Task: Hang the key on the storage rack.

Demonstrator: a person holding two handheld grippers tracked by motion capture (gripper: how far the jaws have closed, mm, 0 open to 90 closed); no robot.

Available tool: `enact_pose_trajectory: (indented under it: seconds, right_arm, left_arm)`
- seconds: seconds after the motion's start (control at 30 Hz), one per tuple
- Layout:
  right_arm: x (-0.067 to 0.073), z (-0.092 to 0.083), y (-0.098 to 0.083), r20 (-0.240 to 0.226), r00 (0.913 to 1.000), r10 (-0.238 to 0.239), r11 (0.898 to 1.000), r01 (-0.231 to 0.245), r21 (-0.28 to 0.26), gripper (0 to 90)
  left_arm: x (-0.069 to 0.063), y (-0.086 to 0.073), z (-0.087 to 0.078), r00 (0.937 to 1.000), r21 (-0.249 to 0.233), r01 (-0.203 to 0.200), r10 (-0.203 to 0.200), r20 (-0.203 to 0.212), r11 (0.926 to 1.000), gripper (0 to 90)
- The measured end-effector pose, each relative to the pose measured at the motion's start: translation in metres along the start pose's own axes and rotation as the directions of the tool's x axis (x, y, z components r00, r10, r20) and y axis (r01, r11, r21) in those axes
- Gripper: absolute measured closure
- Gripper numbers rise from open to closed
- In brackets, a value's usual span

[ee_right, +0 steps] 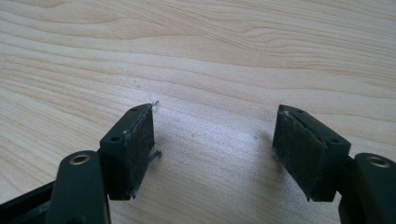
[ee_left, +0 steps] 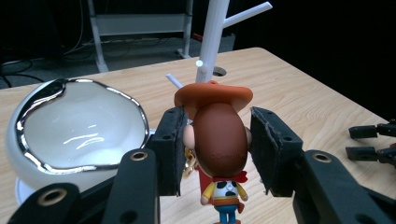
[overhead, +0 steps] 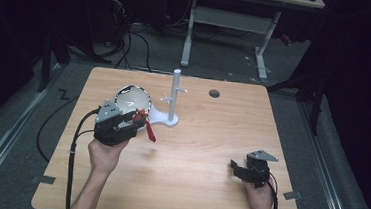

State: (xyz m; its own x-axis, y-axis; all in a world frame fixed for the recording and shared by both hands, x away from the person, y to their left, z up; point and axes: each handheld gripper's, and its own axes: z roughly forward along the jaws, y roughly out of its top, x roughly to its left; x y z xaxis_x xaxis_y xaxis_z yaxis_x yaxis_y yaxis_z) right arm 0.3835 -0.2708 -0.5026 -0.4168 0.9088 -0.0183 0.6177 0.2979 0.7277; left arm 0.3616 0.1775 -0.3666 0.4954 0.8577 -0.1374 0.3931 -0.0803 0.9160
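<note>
A small cowboy figure [ee_left: 219,140] with a brown hat and a red scarf hangs above the table, and my left gripper [ee_left: 215,150] is shut on its head. In the high view the left gripper [overhead: 137,121] holds the figure [overhead: 146,123] just in front of a white bowl [overhead: 132,99] with a silvery rim, left of a white peg stand [overhead: 174,101]. The bowl [ee_left: 70,126] and the stand [ee_left: 210,42] lie close ahead of the left jaws. My right gripper [overhead: 235,167] rests low at the table's right front, open, with bare wood between its pads [ee_right: 135,144].
The wooden table [overhead: 205,151] has a round cable hole [overhead: 214,93] near its far edge. A cable [overhead: 73,146] trails from the left gripper over the left edge. Beyond the table stand a desk frame and floor cables. The right gripper [ee_left: 369,140] appears at the right of the left gripper view.
</note>
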Motion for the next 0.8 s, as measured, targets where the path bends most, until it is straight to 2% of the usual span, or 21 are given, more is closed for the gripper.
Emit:
enact_pose_trajectory:
  seconds: [0.4,0.67,0.8]
  right_arm:
    - [0.000,0.000,0.000,0.000,1.0000,0.000,1.000,0.000,0.000,29.8]
    - [0.000,0.000,0.000,-0.001,1.0000,-0.001,1.000,0.001,0.000,29.8]
    - [0.000,0.000,0.000,-0.002,1.0000,-0.002,1.000,0.002,-0.001,29.8]
  left_arm:
    - [-0.001,0.024,0.018,0.9999,-0.018,-0.009,0.009,0.007,0.9998,56.9]
    - [0.000,0.035,0.032,0.9997,-0.005,-0.020,0.021,0.010,0.9998,56.9]
    - [0.004,0.036,0.040,0.9999,0.004,-0.006,0.006,0.014,1.0000,57.0]
